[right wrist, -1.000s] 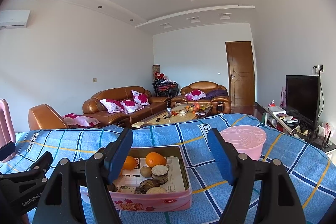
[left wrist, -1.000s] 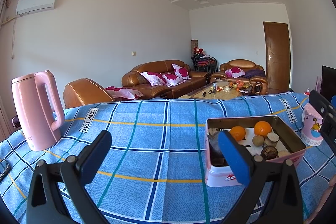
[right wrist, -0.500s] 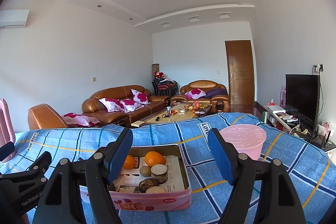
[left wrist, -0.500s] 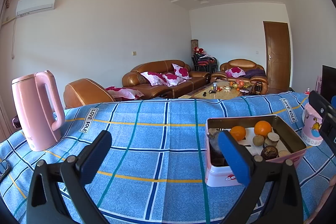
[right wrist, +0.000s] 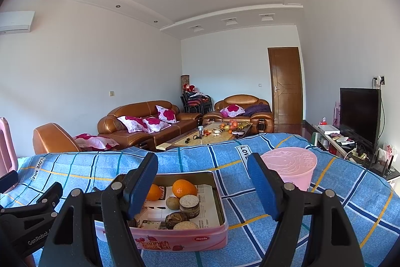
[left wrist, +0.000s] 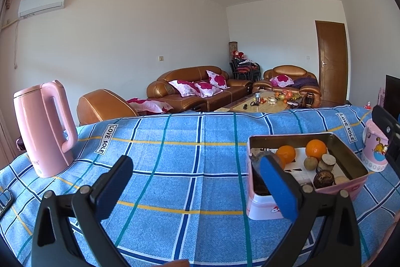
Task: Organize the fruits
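Observation:
A pink tin box stands on the blue checked tablecloth and also shows in the right wrist view. It holds two oranges, a small brown fruit, round cut pieces and dark lumps. My left gripper is open and empty, low over the cloth to the left of the box. My right gripper is open and empty, just in front of and above the box. The left gripper's body shows at the left of the right wrist view.
A pink kettle stands at the table's left. A pink cup stands right of the box. A phone lies at the left edge. Sofas, a coffee table and a TV are beyond the table.

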Action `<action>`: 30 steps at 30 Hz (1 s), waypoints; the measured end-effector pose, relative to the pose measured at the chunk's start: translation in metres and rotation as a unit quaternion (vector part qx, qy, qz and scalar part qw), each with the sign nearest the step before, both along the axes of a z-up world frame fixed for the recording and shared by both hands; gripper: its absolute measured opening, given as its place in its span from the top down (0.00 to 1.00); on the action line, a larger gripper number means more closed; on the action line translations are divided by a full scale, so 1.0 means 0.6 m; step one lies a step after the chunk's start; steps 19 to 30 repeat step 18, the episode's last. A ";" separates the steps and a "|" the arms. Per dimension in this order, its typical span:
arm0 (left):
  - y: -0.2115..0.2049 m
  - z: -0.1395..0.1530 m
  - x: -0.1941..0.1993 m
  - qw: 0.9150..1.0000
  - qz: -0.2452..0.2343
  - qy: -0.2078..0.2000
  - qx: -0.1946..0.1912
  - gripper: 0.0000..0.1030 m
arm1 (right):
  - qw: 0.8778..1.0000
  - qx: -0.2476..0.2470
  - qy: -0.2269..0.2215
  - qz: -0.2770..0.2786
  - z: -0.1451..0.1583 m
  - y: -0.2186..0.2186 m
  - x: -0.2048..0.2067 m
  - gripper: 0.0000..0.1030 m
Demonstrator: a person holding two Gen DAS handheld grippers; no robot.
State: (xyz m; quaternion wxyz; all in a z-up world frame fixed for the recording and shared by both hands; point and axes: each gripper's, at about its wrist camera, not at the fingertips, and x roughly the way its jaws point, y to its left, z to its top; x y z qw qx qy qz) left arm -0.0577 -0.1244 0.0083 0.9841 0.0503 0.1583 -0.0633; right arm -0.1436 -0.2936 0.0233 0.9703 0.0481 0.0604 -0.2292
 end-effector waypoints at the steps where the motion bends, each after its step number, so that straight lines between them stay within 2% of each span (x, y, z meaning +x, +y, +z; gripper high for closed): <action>1: 0.000 0.000 0.001 1.000 0.001 0.001 0.000 0.00 | 1.000 0.000 0.000 0.000 0.000 0.000 0.000 0.27; 30: -0.004 -0.001 0.004 1.000 -0.011 0.013 0.001 0.00 | 1.000 0.001 0.005 -0.002 0.000 0.002 0.000 0.27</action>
